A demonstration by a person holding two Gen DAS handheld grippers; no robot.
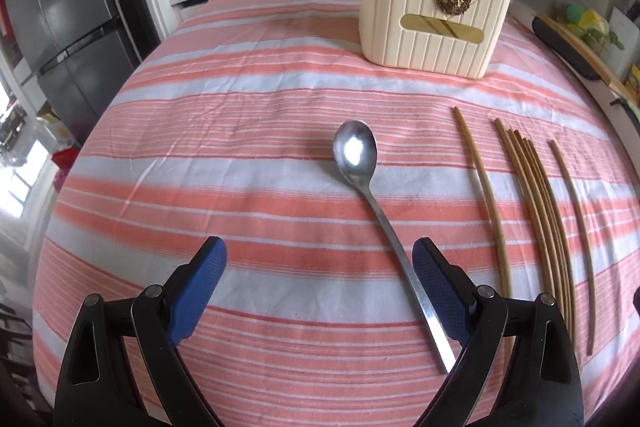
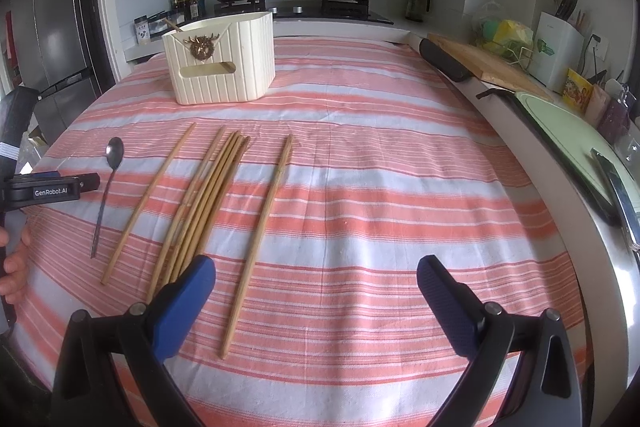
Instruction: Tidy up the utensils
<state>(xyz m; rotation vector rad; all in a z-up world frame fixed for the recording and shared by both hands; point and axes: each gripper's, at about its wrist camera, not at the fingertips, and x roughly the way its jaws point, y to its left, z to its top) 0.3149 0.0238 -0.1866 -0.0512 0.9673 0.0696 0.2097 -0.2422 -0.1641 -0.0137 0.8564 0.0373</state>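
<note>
Spoon (image 1: pixel 355 151) flat on striped cloth (image 1: pixel 248 115), bowl toward cream holder (image 1: pixel 434 17); chopsticks (image 1: pixel 536 203) just right. Left gripper (image 1: pixel 320 267) low over handle, jaws spread, not touching. Right gripper (image 2: pixel 316 279) spread, nothing between. Handle end hidden behind left gripper's finger (image 1: pixel 440 287).

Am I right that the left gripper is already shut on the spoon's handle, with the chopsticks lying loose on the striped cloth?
Not quite. The left gripper is open: the left wrist view shows its jaws spread wide, with the spoon lying flat on the striped cloth, ungripped. The chopsticks do lie loose on the cloth.
</note>
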